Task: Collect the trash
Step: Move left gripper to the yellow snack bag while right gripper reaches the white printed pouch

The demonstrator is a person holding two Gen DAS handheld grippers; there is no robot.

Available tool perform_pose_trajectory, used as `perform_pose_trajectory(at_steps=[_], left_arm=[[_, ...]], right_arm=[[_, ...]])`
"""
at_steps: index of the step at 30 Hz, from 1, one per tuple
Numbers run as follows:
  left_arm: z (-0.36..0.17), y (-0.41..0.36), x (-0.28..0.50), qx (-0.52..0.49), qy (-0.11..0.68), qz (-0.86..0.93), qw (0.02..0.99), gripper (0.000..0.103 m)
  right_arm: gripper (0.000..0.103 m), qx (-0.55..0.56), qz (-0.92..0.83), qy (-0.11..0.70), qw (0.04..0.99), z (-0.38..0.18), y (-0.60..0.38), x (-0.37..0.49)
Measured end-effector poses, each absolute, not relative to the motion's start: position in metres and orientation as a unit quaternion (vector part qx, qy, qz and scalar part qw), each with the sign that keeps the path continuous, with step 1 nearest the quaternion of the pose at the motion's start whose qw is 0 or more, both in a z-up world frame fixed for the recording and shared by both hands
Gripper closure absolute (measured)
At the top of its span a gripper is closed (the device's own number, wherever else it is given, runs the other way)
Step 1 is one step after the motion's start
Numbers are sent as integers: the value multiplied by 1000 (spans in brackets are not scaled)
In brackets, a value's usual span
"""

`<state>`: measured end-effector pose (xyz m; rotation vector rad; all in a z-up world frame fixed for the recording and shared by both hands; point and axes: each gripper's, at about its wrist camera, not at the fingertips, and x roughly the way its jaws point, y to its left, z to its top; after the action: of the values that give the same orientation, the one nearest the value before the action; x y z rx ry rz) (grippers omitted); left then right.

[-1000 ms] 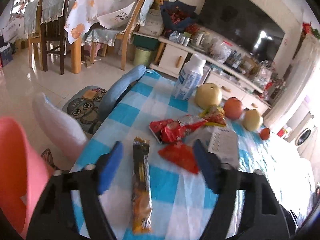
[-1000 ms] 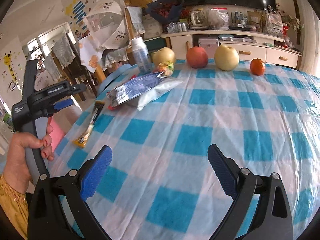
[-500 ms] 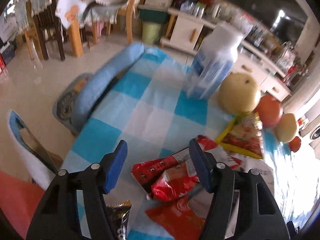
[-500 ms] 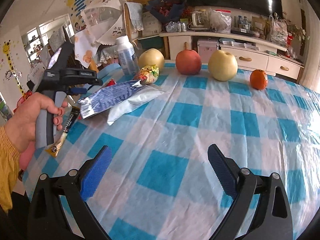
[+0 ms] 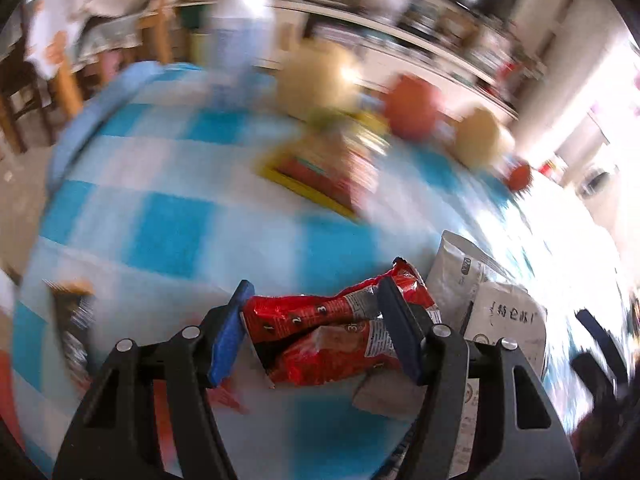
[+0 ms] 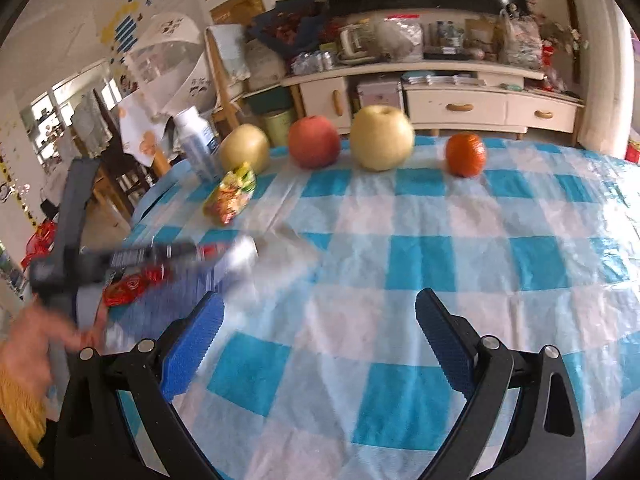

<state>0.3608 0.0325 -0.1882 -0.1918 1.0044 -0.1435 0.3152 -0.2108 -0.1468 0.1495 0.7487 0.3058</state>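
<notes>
A crumpled red snack wrapper [image 5: 320, 344] lies on the blue-and-white checked tablecloth [image 5: 172, 232]. My left gripper [image 5: 316, 286] is open, pointing down, with one blue pad on each side of the wrapper. White packets [image 5: 508, 320] lie just right of it, a yellow-edged snack packet [image 5: 320, 172] farther back, and a blurred bar wrapper [image 5: 72, 320] at the left. In the right wrist view the red wrapper [image 6: 132, 284] shows under the blurred left tool, which a hand [image 6: 32, 352] holds. My right gripper [image 6: 320, 298] hangs open over bare cloth, nothing between its fingers.
Along the table's far edge stand a white bottle [image 6: 196, 144], a pear [image 6: 245, 148], a red apple [image 6: 314, 142], a larger pear [image 6: 382, 138] and an orange [image 6: 466, 155]. A yellow-green sweets packet [image 6: 232, 196] lies before them. Chairs and a cabinet stand beyond.
My left gripper has swept forward and down over the table, and the red wrapper now sits between its jaws. The right gripper has drifted forward toward the fruit, still open.
</notes>
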Motion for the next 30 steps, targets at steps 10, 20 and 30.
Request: perform_pose_trajectory(at_steps=[10, 20, 30], left_arm=[[-152, 4, 382, -11, 430, -95, 898, 27], [-175, 4, 457, 62, 465, -97, 878, 25], [-195, 2, 478, 61, 473, -73, 876, 43]], right_arm=[[8, 98, 146, 367, 913, -143, -228, 311], [8, 129, 226, 397, 880, -144, -214, 298], [8, 87, 273, 422, 860, -151, -185, 289]])
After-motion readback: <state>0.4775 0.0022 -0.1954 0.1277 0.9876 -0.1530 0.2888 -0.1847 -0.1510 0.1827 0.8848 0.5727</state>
